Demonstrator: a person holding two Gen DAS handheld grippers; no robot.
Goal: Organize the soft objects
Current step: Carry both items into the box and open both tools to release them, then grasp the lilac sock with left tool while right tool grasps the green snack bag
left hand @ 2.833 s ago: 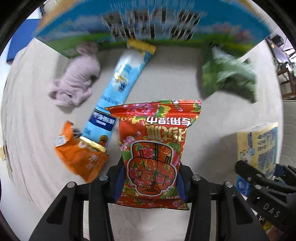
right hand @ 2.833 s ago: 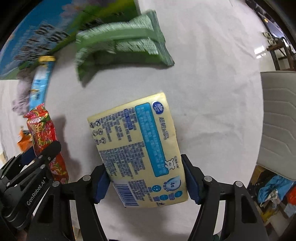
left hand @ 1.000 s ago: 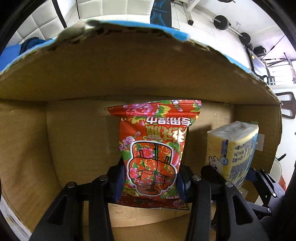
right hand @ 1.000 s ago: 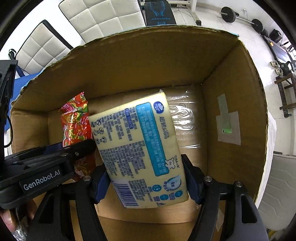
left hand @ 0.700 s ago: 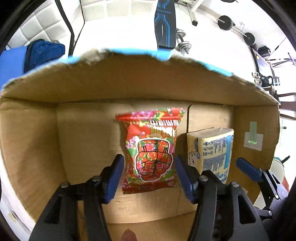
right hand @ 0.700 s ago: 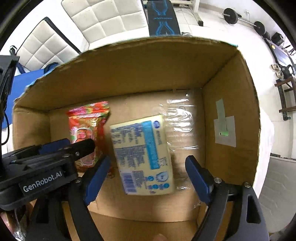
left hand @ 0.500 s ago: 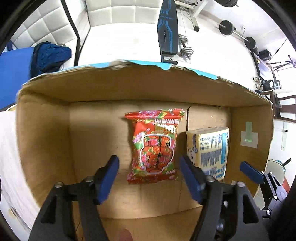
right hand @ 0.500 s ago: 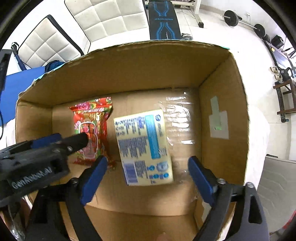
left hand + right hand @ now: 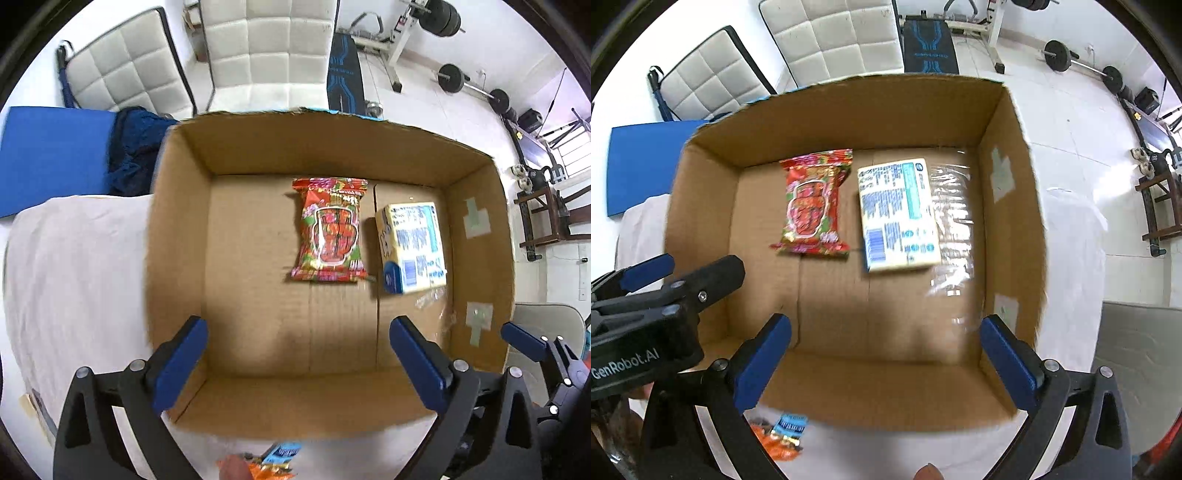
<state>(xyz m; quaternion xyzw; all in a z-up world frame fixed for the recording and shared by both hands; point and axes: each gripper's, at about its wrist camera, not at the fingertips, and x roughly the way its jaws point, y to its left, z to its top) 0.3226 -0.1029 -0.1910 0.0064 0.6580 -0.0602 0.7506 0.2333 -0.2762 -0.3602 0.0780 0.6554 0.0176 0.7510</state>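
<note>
An open cardboard box [image 9: 177,236] [image 9: 1012,206] stands on a white cloth. On its floor lie a red snack bag [image 9: 330,229] [image 9: 812,203] and, right of it, a yellow tissue pack [image 9: 413,247] [image 9: 899,214]. My left gripper [image 9: 297,347] is open and empty, held above the box's near side. My right gripper [image 9: 884,343] is open and empty too, beside the left gripper [image 9: 646,284]. An orange packet and a blue packet [image 9: 788,426] lie on the cloth in front of the box.
The white cloth [image 9: 74,277] covers the surface left of the box. Behind the box are white padded chairs [image 9: 266,48], a blue mat [image 9: 51,151], a weight bench and barbells [image 9: 454,77]. A wooden stand [image 9: 546,218] is at the right.
Both grippers let go of the red bag and the tissue pack inside the box, opened wide and pulled back up and away. The two items now lie on the box floor.
</note>
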